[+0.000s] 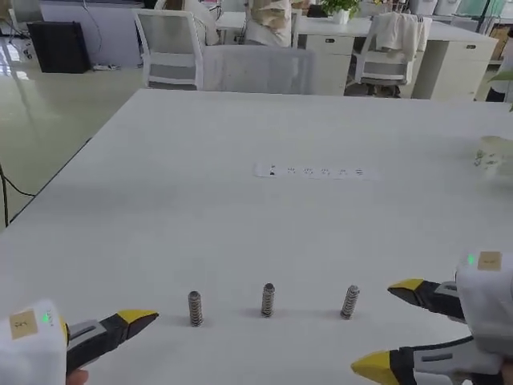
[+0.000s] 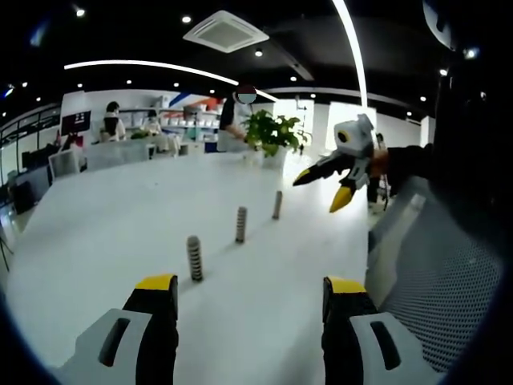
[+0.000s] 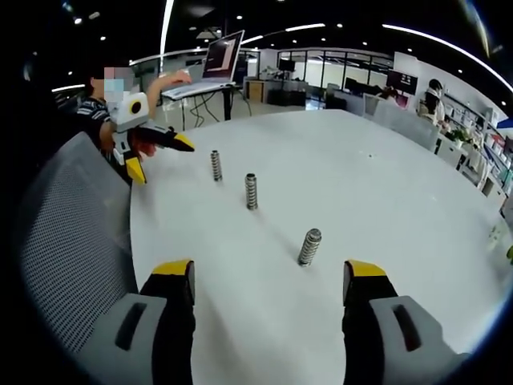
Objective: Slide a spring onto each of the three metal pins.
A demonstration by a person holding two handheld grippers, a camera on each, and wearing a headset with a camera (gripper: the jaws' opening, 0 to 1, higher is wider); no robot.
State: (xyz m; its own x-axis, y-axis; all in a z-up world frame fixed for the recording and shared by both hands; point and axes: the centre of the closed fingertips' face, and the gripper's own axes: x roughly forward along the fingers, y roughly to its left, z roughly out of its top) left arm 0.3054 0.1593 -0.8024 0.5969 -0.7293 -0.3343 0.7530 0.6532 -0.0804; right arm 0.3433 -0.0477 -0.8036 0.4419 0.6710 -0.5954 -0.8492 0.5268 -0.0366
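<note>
Three upright metal pins stand in a row near the front of the white table (image 1: 264,224), each with a coiled spring around it: the left spring (image 1: 195,309), the middle spring (image 1: 268,300) and the right spring (image 1: 349,301). My left gripper (image 1: 132,322) sits low at the left of the row, open and empty. In its own view, its yellow-tipped jaws (image 2: 250,289) stand wide apart, short of the nearest spring (image 2: 194,258). My right gripper (image 1: 390,326) is at the right of the row. It is open and empty too (image 3: 268,270), with the nearest spring (image 3: 309,246) just ahead of it.
A flush power strip (image 1: 317,172) lies in the middle of the table. A pale object (image 1: 493,152) sits at the table's right edge. White chairs (image 1: 170,50) stand at the far edge. A grey mesh chair back (image 3: 72,233) is close beside the table's near edge.
</note>
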